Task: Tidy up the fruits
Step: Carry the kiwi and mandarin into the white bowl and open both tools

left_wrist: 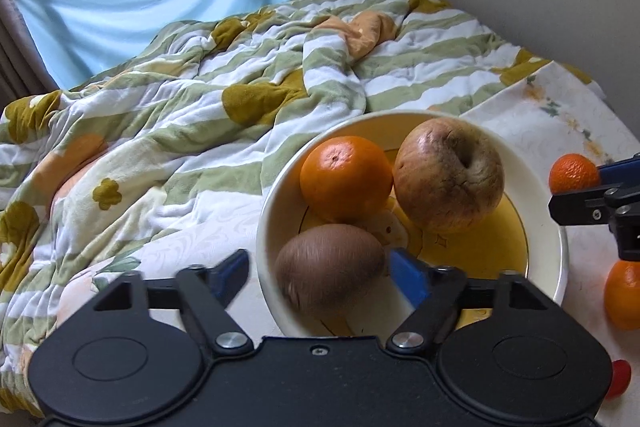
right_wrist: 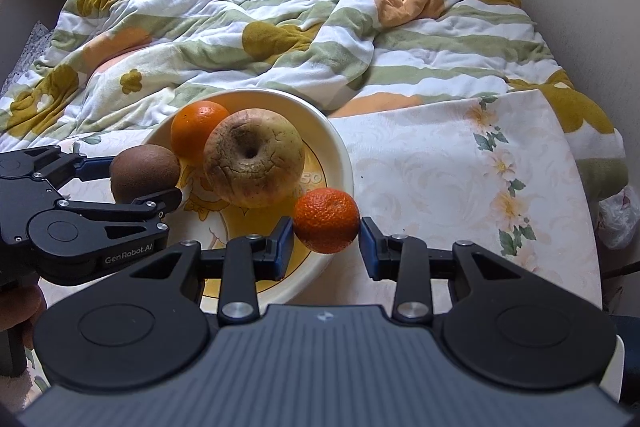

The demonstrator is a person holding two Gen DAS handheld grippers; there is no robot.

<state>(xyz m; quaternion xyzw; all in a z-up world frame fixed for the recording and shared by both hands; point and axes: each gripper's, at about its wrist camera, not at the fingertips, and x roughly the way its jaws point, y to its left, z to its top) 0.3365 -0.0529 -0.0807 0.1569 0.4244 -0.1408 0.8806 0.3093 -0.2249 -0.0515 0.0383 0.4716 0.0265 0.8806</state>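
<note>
**Fruit gathers in the bowl on the bed**

Nearest the left wrist camera, the left gripper [left_wrist: 320,277] has its jaws spread wide, with a brown kiwi [left_wrist: 330,263] sitting between them, apparently loose rather than pinched, just inside the near rim of the cream bowl [left_wrist: 264,211]. From the right wrist camera the kiwi [right_wrist: 145,173] shows at the bowl's left edge, one blue pad behind it and one dark finger in front.

Further right in the bowl, an orange [left_wrist: 346,178] sits touching a wrinkled, blotchy apple [left_wrist: 448,174]; both rest on the yellow inside of the bowl.

Right again, the right gripper [right_wrist: 326,247] has its jaws open around a small tangerine [right_wrist: 326,219]. Its left side sits close against the left blue pad, while a gap shows before the right pad. The tangerine overlaps the bowl's near right rim [right_wrist: 344,163]; whether it is held up or resting, I cannot tell.

At the right edge of the left view, another orange [left_wrist: 624,295] and a small red thing [left_wrist: 620,381] lie on the floral sheet [right_wrist: 440,179]. A striped quilt [right_wrist: 280,27] is rumpled behind.
</note>
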